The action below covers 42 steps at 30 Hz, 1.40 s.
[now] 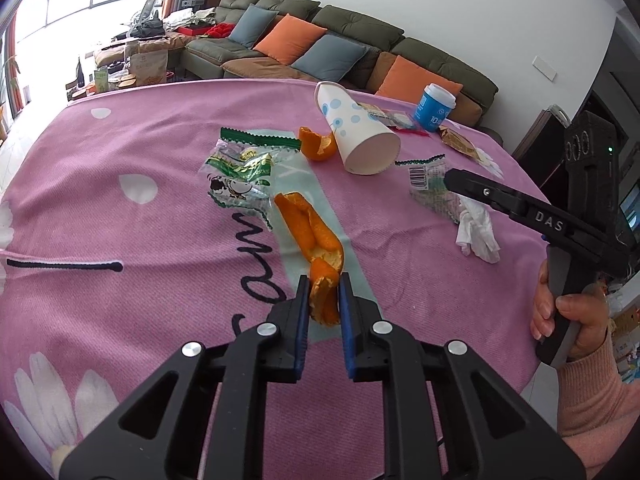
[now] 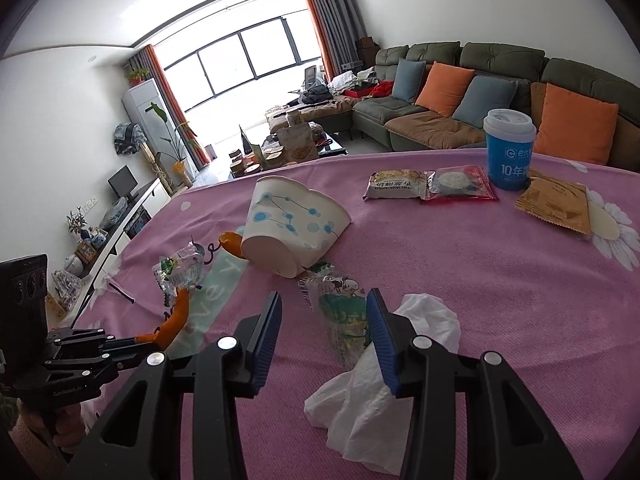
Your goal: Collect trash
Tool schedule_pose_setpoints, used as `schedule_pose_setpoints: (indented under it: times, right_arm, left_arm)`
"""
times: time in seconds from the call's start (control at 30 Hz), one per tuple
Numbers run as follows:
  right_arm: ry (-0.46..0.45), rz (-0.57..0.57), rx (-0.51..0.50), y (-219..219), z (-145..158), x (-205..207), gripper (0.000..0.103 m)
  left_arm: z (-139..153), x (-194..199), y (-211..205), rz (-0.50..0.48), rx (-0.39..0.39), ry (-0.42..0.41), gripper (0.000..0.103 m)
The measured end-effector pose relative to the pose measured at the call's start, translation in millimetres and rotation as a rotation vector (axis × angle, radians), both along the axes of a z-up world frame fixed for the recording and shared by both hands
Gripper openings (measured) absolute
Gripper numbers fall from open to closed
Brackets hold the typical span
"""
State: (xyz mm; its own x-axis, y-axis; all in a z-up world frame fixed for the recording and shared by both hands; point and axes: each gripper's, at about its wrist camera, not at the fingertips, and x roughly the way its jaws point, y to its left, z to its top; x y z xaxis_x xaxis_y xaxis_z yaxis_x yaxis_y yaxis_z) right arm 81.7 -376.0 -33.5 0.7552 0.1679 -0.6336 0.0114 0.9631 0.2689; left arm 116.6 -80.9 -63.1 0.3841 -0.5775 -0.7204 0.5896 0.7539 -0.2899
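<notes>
A long curled orange peel (image 1: pixel 308 232) lies on the pink tablecloth (image 1: pixel 120 240), and my left gripper (image 1: pixel 324 280) is shut on its near end. In the right wrist view the same peel (image 2: pixel 176 316) runs out of the left gripper (image 2: pixel 132 344) at the lower left. My right gripper (image 2: pixel 325 296) stands open above a clear green-printed wrapper (image 2: pixel 340 308), with a crumpled white tissue (image 2: pixel 376 384) under its right finger. A second peel (image 1: pixel 318 144) rests against a tipped paper cup (image 1: pixel 356 128). Another green wrapper (image 1: pixel 240 172) lies just beyond the held peel.
An upright blue lidded cup (image 2: pixel 508 152) stands at the table's far edge. Beside it lie a white snack packet (image 2: pixel 396 186), a red-edged one (image 2: pixel 460 184) and a brown one (image 2: pixel 556 204). A sofa with cushions (image 2: pixel 444 84) is behind the table.
</notes>
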Motion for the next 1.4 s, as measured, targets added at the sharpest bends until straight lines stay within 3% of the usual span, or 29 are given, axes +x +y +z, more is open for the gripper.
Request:
schedule_pose_setpoints:
  times: [0.13,0.3,0.4,0.73,1.17,1.4]
  right_arm:
    - [0.011,0.006,-0.018,4,-1,4,0.036]
    - [0.028,0.012,-0.049,9,-3,7,0.011]
    - [0.025,0.018,-0.055,11,-3,8,0.004]
    - [-0.018,0.059,-0.014,22,9,1,0.002]
    - [-0.072,0.256,0.034,88,31,-12,0.002]
    - [-0.056,0.266,0.043,100,29,-15,0.002]
  left_arm:
    - [4,-11,15,0.008,-0.027,-0.011,0.014]
    - [8,-20,38,0.044,-0.048,-0.015,0.014]
    - [10,-23,52,0.066,-0.061,-0.011,0.014]
    - [13,-36,88,0.134,-0.078,-0.022,0.014]
    - [18,-55,140,0.252,-0.099,-0.032,0.014]
    - [19,-59,153,0.272,-0.107,-0.036,0.014]
